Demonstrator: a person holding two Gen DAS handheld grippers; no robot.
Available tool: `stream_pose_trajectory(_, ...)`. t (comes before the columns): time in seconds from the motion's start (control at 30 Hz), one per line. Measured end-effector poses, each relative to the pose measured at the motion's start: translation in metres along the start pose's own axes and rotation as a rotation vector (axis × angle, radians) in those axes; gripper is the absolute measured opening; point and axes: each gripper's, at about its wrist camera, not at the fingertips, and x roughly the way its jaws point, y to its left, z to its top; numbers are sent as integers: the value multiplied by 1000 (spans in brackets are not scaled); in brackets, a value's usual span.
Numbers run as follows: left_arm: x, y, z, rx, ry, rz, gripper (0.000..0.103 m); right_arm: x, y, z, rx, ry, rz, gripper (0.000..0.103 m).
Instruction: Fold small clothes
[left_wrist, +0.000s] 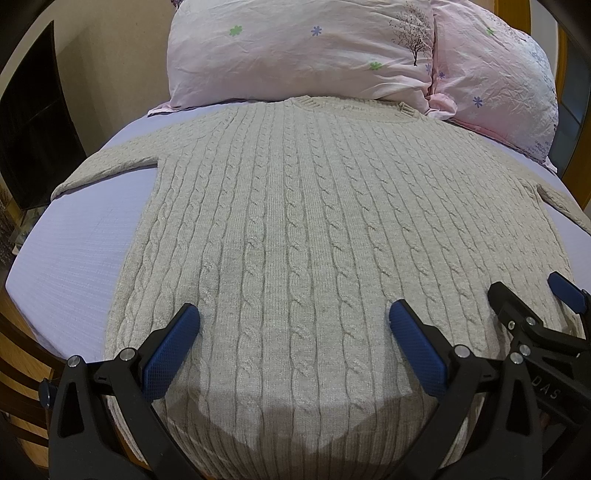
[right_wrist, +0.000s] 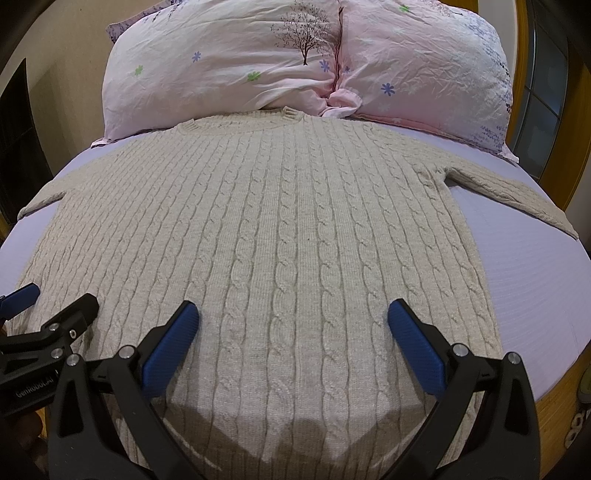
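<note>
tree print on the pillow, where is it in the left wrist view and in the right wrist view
Left wrist view: the tree print sits upper right, near the right edge of the left pillow.
Right wrist view: the tree print sits top centre, just left of the seam between the two pillows.
Shared landmark: the sweater's ribbed collar, below the tree in both views.
</note>
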Motion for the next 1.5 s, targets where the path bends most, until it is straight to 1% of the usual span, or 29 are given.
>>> stream_pose_trajectory(0.33, 0, 0, 1, 2, 1, -1, 102, 2, -5, -4, -4, 7, 4, 101)
stream_pose_trajectory(0.6, -2, 2, 4, 3, -2, -3, 102, 3, -1, -1, -13, 6, 10, 101)
stream_pose_trajectory(0.93, -4, -2, -1, 13, -28, -8, 102, 3, -1, -3, -41, -19, 31, 101)
stream_pose_trajectory(1.03, -4, -1, 0, 19, -25, -10, 102, 2, -3, -4, -63, -33, 57, 101)
stream_pose_trajectory(1.1, -5, 1, 0, 25, -16, -20, 102, -1, -10, 0, -82, -3, 120, 101)
stream_pose_trajectory(1.13, -5, 3, 2, 27, -7, -36, 102, -3, -25, 8, -45, 16, 181, 101)
stream_pose_trajectory(1.17, -5, 5, 3, 28, -4, -53, 102, -7, -43, 15, 17, 12, 217, 101)
stream_pose_trajectory(1.2, -6, 8, 5, 28, -7, -68, 102, -11, -75, 27, 125, -12, 227, 101)
stream_pose_trajectory(1.23, -7, 14, 8, 23, -18, -87, 102, -13, -101, 37, 207, -29, 213, 101)
stream_pose_trajectory(1.27, -8, 22, 13, 14, -35, -108, 102, -12, -134, 47, 302, -39, 180, 101)
stream_pose_trajectory(1.3, -9, 27, 16, 7, -50, -125, 102, -10, -159, 53, 372, -37, 148, 101)
stream_pose_trajectory(1.33, -9, 40, 24, -11, -77, -159, 102, -6, -199, 61, 479, -42, 108, 101)
stream_pose_trajectory(1.37, -9, 52, 32, -31, -100, -181, 102, -1, -234, 66, 564, -47, 68, 96)
stream_pose_trajectory(1.4, -8, 67, 40, -61, -123, -194, 102, 2, -256, 68, 613, -48, 28, 89)
stream_pose_trajectory(1.43, -7, 77, 46, -85, -142, -196, 102, 5, -289, 72, 677, -53, -27, 78)
stream_pose_trajectory(1.47, -5, 91, 54, -111, -164, -186, 102, 9, -315, 73, 732, -53, -65, 74)
stream_pose_trajectory(1.5, -2, 106, 62, -133, -178, -156, 102, 13, -337, 74, 779, -50, -90, 74)
